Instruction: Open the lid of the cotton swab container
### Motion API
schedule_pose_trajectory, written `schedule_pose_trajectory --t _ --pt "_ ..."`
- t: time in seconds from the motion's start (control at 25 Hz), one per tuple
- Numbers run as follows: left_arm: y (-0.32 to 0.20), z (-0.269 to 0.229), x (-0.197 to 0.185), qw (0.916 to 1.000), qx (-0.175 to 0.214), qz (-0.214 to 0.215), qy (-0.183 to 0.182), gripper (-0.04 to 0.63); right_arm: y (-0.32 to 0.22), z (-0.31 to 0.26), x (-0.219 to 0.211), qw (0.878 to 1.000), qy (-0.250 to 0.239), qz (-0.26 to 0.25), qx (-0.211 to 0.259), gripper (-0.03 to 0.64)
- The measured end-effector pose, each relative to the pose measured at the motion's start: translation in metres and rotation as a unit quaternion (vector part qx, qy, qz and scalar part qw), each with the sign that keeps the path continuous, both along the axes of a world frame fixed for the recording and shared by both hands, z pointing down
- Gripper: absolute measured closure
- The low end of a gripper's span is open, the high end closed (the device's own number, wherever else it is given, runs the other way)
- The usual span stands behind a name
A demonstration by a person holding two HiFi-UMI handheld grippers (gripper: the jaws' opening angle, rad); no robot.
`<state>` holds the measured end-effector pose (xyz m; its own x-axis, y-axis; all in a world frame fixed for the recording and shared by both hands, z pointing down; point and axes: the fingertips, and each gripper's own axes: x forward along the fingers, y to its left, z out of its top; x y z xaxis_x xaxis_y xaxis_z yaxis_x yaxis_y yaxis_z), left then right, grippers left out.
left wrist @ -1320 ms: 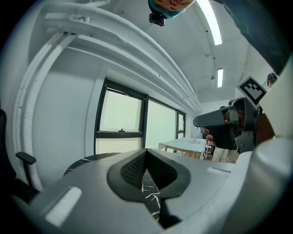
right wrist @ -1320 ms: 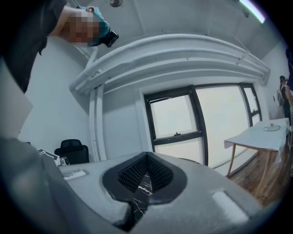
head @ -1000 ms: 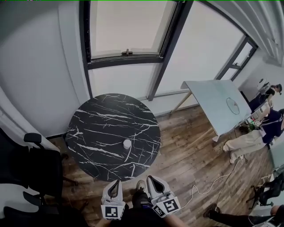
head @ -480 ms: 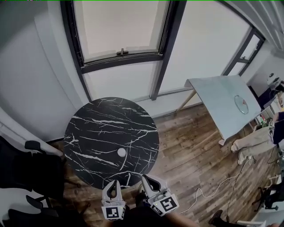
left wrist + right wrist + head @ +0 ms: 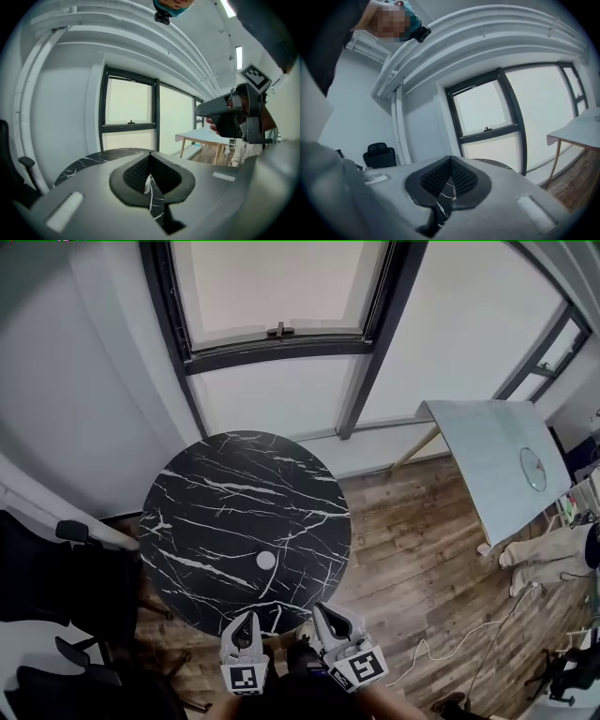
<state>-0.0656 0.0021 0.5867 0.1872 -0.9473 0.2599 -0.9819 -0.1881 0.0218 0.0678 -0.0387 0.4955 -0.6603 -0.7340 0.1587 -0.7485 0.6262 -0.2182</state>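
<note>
Though contents are unseen, container (image 5: 266,560) on table (image 5: 211,507)

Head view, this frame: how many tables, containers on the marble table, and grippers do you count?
Tables: 2 (marble table, pale table)
Containers: 1 (white container, on the marble table)
Grippers: 2 (left gripper, right gripper, fingers shut, both empty)
Total: 5

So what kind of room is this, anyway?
Probably an office or meeting room: a black office chair beside a round black marble-look table, a pale desk on a wooden floor, and large windows.
</note>
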Motion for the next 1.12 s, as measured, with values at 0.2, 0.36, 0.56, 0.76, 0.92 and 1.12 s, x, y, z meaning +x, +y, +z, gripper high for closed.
schedule_pose_trajectory --t 0.2,0.36,0.56,0.76,0.92,1.12 --pt "-0.019 0.058 -0.002 0.9990 -0.038 0.021 -0.006 0.557 -0.013 0.020 -0.007 1.000 0.009 0.015 -0.015 0.621" --pt "-0.039 0.097 0.001 0.9969 -0.068 0.040 -0.005 0.510 -0.024 0.041 -0.010 0.999 0.017 0.020 -0.032 0.621" --pt "-0.058 0.148 0.005 0.9930 -0.106 0.052 -0.004 0.415 -0.030 0.070 -0.015 0.998 0.025 0.026 -0.051 0.621" --pt "-0.075 0.195 0.013 0.9888 -0.142 0.047 0.001 0.332 -0.034 0.089 -0.020 0.997 0.028 0.025 -0.061 0.621" --pt "-0.090 0.223 0.015 0.9860 -0.162 0.037 0.005 0.303 -0.038 0.104 -0.020 0.996 0.032 0.025 -0.075 0.621" --pt "-0.106 0.240 0.012 0.9844 -0.174 0.025 0.006 0.298 -0.038 0.119 -0.017 0.995 0.036 0.026 -0.090 0.621"
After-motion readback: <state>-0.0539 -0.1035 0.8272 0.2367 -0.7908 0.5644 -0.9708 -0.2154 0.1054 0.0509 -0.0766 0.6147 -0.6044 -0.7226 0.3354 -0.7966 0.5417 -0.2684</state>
